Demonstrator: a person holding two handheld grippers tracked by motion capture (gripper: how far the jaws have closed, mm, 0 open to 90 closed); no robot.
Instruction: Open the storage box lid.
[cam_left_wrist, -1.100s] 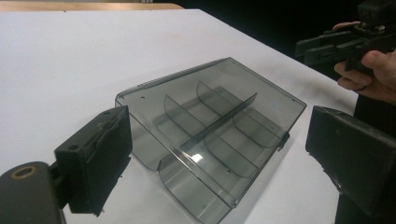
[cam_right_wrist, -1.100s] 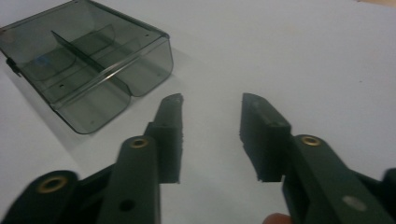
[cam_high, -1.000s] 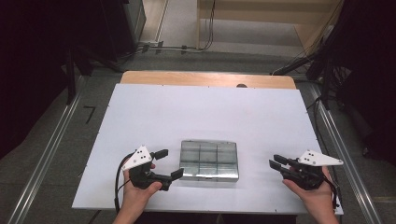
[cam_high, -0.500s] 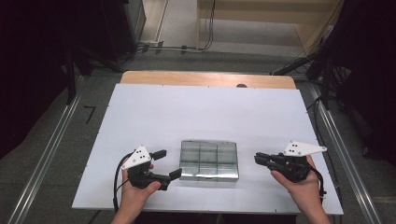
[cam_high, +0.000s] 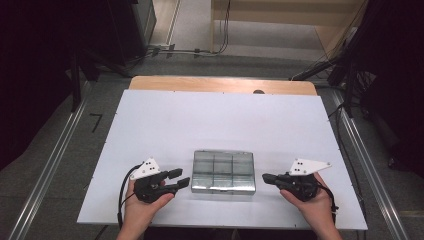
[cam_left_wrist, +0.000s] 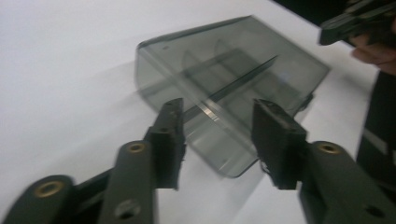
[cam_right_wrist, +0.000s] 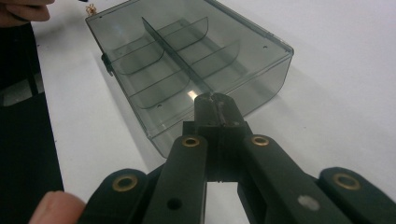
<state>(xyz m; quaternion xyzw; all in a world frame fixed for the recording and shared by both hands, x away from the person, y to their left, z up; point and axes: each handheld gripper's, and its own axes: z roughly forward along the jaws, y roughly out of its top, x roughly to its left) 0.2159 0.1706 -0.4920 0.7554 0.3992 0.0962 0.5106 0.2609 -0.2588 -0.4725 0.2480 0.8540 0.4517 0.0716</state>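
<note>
Smoky clear plastic box with inner dividers (cam_high: 223, 171) lies flat near the desk's (cam_high: 220, 120) front edge, about midway along it. Right tongs (cam_high: 270, 178), jaws pressed together and empty, have moved in from the front right corner over the last second and now point at the box's right side, just short of it. Left tongs (cam_high: 181, 178) unchanged: jaws parted, empty, close beside the left side. Likely a two-sided approach. Back half of desk bare; front edge close.
</note>
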